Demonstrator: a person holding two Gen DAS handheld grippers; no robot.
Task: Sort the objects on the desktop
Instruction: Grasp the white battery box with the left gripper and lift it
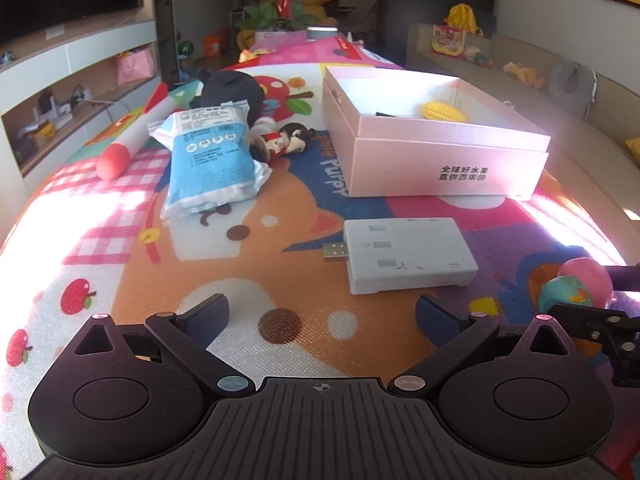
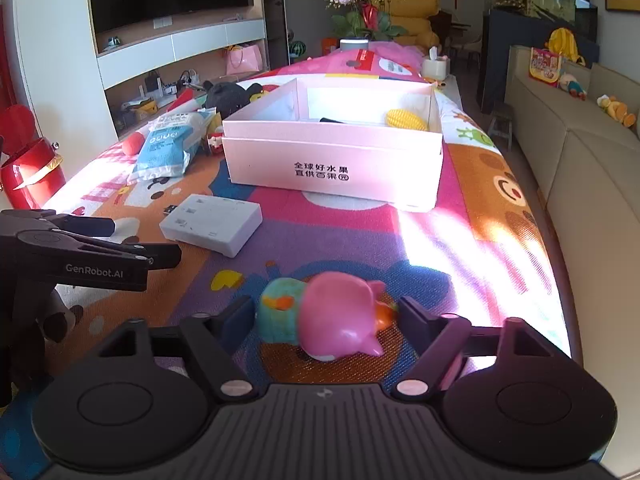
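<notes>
Right wrist view: right gripper (image 2: pixel 326 316) spread wide, unclenched, toy (image 2: pixel 324 320) lying crosswise between fingers; left gripper (image 1: pixel 322 312) spread, empty.

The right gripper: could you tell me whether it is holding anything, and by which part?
Nothing held yet. The right gripper is open, its fingers either side of the pink toy, which lies on the mat.

Nearest on the table mat (image 2: pixel 500 208) lies the toy figure (image 2: pixel 332 324), flanked by the right gripper (image 2: pixel 324 316) fingers. Left of it and a little farther sits the USB adapter block (image 2: pixel 212 224), its plug pointing left. Beyond both stands the open box (image 2: pixel 336 160), a toy corn cob (image 2: pixel 406 120) in its far right corner. Left of the box, the wipes pack (image 2: pixel 168 152) rests, with the marker-shaped toy (image 1: pixel 132 136) further left and a plush (image 1: pixel 232 88) behind. The left gripper (image 1: pixel 322 316) hovers near, just before the adapter.
</notes>
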